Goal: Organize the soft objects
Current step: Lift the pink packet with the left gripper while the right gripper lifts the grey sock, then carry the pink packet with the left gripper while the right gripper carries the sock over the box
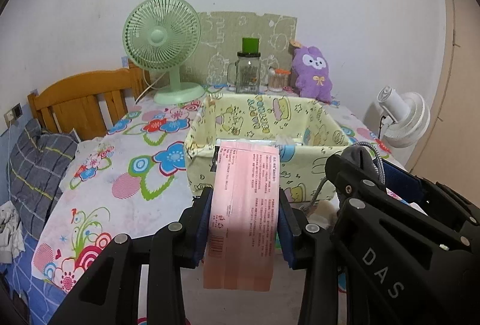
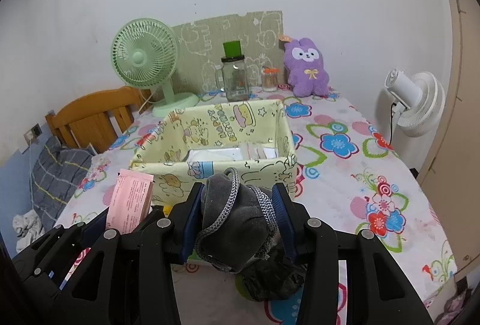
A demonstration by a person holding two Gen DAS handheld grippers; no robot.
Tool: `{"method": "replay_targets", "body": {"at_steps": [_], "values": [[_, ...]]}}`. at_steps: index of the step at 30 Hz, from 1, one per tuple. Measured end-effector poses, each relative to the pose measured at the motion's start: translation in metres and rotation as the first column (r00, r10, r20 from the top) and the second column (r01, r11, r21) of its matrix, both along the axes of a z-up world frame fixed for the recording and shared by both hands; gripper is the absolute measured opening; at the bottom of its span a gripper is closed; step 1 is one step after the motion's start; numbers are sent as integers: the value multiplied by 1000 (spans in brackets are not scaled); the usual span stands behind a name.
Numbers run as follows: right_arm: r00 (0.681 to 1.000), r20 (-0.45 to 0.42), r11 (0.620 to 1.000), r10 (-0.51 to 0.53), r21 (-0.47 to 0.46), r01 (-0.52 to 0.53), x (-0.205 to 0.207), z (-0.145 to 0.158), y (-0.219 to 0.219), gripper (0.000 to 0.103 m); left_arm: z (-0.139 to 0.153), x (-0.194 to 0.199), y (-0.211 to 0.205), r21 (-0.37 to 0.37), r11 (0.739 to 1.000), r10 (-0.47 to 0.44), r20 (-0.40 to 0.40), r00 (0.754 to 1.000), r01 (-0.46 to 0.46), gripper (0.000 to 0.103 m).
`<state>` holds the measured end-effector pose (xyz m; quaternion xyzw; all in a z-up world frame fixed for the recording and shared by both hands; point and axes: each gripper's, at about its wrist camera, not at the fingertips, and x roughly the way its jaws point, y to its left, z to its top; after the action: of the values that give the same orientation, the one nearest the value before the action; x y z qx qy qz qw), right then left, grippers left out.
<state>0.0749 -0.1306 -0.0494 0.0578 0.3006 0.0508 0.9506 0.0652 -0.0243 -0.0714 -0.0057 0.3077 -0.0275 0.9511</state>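
Carrying both picks toward the pale yellow cartoon-print fabric bin (image 2: 210, 167), already part-filled with flat packets: left gripper (image 1: 244, 223) clamps pink printed tissue pack (image 1: 246, 199), right gripper (image 2: 238, 217) clamps grey drawstring pouch (image 2: 234, 220), neither dropped in yet

Left wrist camera close behind the left claw (image 1: 244, 220), angled down over the tabletop (image 1: 126, 175) near edge toward the far wall, right wrist camera alongside behind the right claw (image 2: 237, 220), same heading, both sharing the fabric box (image 1: 261, 127), green fan (image 1: 162, 37), purple plush (image 1: 315, 73).
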Motion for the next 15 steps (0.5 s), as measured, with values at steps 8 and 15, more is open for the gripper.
{"method": "replay_targets", "body": {"at_steps": [8,15], "values": [[1000,27,1000,-6,7,6,-14,19,-6,50,17,-10,-6,-1,1000,-18,13,1000,18,40],[999,48,1000,4,2,-4,-17,35,-7,50,33,-11,-9,-4,1000,-27,31,999,27,40]]}}
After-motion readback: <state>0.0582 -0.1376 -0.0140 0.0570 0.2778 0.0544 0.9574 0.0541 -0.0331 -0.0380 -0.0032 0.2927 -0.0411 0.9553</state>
